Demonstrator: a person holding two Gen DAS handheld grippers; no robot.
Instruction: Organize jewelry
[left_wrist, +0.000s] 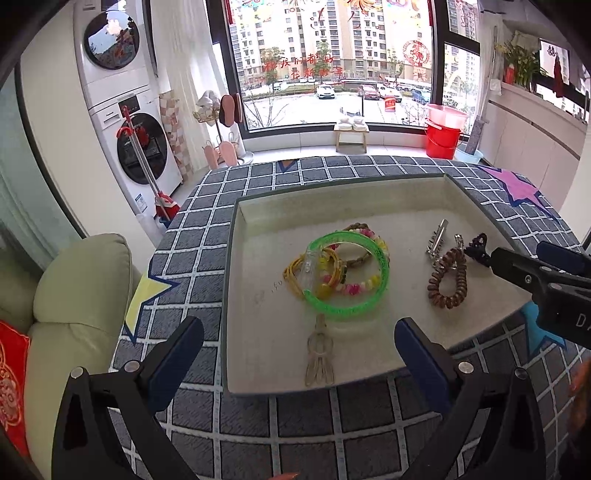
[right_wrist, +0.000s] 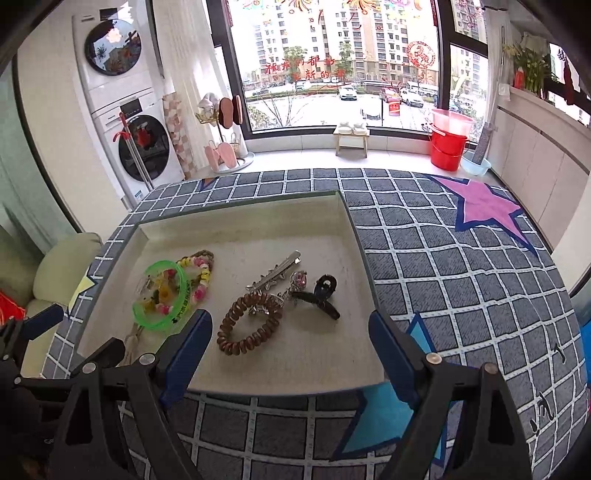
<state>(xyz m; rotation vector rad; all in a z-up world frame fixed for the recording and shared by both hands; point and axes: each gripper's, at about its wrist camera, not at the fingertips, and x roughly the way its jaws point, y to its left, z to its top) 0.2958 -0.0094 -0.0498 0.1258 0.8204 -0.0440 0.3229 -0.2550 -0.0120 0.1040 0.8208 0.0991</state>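
Status: looks mostly sorted, from what I can see.

Everything visible sits inside the shallow tray (left_wrist: 236, 229) on the checked tablecloth (right_wrist: 461, 280); nothing loose on the cloth around it.

Two clusters, well apart:
- Left half of the tray: green bangle (left_wrist: 349, 275) lying on top of a beaded bracelet (left_wrist: 364, 286), a yellow cord bracelet (left_wrist: 295, 275) and a brown braided one (right_wrist: 201, 254). All overlapping, a heap and not laid out. A clear hair claw (left_wrist: 319, 350) lies just beside the heap, toward the tray's near edge.
- Right half: brown spiral hair tie (right_wrist: 249, 323), silver clip (right_wrist: 275, 275), a small pink-stone piece (right_wrist: 298, 277) and a black claw clip (right_wrist: 321, 295). Tie touches the silver bits; black clip is just beside them.

So bracelets on one side, hair items on the other. My read: the clear claw is the odd one out, since it's a hair item parked by the bracelets. Bracelet heap could also be spread.

Grippers:
- left gripper (left_wrist: 299, 354): fingers apart, nothing between them, hovering over the tray's near edge above the clear claw.
- right gripper (right_wrist: 290, 350): fingers wide apart, empty, hanging over the near edge by the spiral tie. Not touching anything.

Likely remaining: move the clear claw across, tidy the heap.
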